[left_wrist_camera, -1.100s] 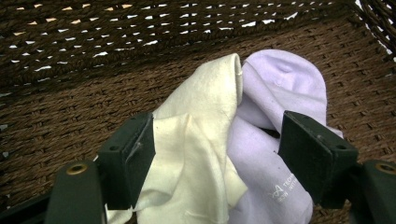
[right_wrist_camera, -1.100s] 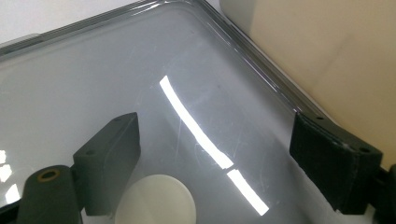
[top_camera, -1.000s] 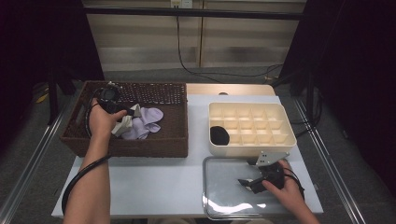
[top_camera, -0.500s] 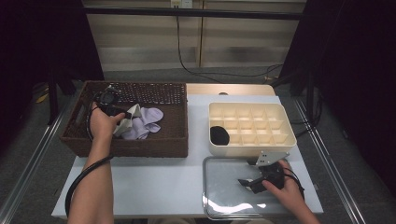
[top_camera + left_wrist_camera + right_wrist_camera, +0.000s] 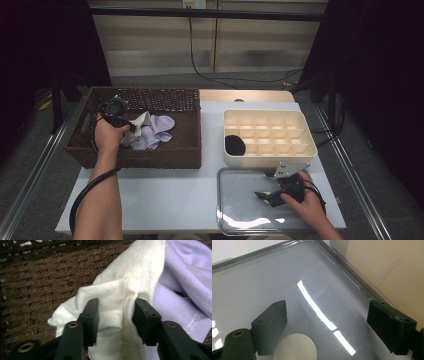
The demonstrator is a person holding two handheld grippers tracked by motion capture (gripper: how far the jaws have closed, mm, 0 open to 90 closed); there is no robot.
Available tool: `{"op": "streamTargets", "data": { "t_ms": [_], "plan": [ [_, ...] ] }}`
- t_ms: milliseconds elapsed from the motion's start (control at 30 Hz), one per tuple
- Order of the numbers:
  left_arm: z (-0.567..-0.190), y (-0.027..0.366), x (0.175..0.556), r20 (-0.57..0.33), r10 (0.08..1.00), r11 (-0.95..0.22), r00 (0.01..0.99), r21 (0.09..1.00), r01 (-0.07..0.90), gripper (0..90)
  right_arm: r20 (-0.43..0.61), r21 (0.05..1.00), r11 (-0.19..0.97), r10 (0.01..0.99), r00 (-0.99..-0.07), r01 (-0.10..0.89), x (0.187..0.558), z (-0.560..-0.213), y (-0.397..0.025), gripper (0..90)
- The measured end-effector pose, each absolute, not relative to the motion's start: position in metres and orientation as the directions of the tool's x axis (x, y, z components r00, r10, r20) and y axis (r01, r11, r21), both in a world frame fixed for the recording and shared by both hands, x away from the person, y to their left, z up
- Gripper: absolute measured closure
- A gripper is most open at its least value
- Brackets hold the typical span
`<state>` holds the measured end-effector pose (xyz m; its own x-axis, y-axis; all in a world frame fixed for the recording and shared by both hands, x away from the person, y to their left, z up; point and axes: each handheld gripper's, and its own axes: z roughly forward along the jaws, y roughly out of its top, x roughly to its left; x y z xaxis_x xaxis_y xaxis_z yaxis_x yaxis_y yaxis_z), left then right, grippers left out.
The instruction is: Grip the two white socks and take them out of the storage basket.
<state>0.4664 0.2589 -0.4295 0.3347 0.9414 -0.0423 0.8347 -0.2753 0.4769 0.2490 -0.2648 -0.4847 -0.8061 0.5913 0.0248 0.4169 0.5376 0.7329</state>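
L gripper (image 5: 115, 315) pinching fold of cream cloth (image 5: 117, 305) in wicker basket (image 5: 190, 145). Soft, light, floppy; prob best gripped at bunched fold. R gripper (image 5: 332, 322) wide open, empty, over clear tray (image 5: 262, 277).

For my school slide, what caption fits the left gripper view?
Left gripper pinches a cream cloth in the wicker basket.

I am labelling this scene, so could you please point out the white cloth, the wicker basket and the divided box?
white cloth (image 5: 117, 315), left gripper view, the fold between the jaws.
wicker basket (image 5: 150, 158), high view, its near wall.
divided box (image 5: 270, 159), high view, its near wall.
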Motion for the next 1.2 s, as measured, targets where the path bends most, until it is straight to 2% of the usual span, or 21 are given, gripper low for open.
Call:
{"op": "streamTargets", "data": {
  "t_ms": [200, 300, 500, 733, 800, 933, 967, 1200],
  "plan": [
    [-0.425, 0.261, 0.465, -0.060, 0.940, -0.269, 0.336, 0.476, 0.837, 77.0, 0.027, 0.733, 0.536, 0.593, -0.805, 0.419, 0.249, -0.485, -0.265, 16.0],
    [-0.424, 0.261, 0.465, -0.075, 0.942, -0.253, 0.328, 0.486, 0.837, 80.6, 0.027, 0.733, 0.536, 0.593, -0.805, 0.419, 0.249, -0.485, -0.265, 16.0],
    [-0.417, 0.260, 0.466, -0.082, 0.938, -0.253, 0.336, 0.497, 0.830, 85.7, 0.027, 0.733, 0.536, 0.593, -0.805, 0.420, 0.249, -0.485, -0.265, 16.0],
    [-0.415, 0.256, 0.466, -0.091, 0.932, -0.263, 0.351, 0.497, 0.827, 87.2, 0.027, 0.733, 0.536, 0.593, -0.805, 0.419, 0.249, -0.485, -0.265, 16.0],
    [-0.416, 0.257, 0.466, -0.109, 0.934, -0.246, 0.340, 0.492, 0.835, 85.1, 0.027, 0.733, 0.536, 0.593, -0.805, 0.420, 0.249, -0.485, -0.265, 16.0],
    [-0.419, 0.257, 0.466, -0.090, 0.953, -0.214, 0.289, 0.476, 0.853, 69.0, 0.027, 0.733, 0.536, 0.593, -0.805, 0.419, 0.249, -0.485, -0.265, 16.0],
    [-0.419, 0.257, 0.466, -0.074, 0.956, -0.215, 0.283, 0.476, 0.853, 62.7, 0.027, 0.733, 0.536, 0.593, -0.805, 0.419, 0.249, -0.485, -0.265, 16.0],
    [-0.422, 0.257, 0.467, -0.065, 0.957, -0.221, 0.283, 0.467, 0.856, 56.4, 0.027, 0.732, 0.536, 0.593, -0.805, 0.419, 0.249, -0.485, -0.265, 16.0]
  ]
}}
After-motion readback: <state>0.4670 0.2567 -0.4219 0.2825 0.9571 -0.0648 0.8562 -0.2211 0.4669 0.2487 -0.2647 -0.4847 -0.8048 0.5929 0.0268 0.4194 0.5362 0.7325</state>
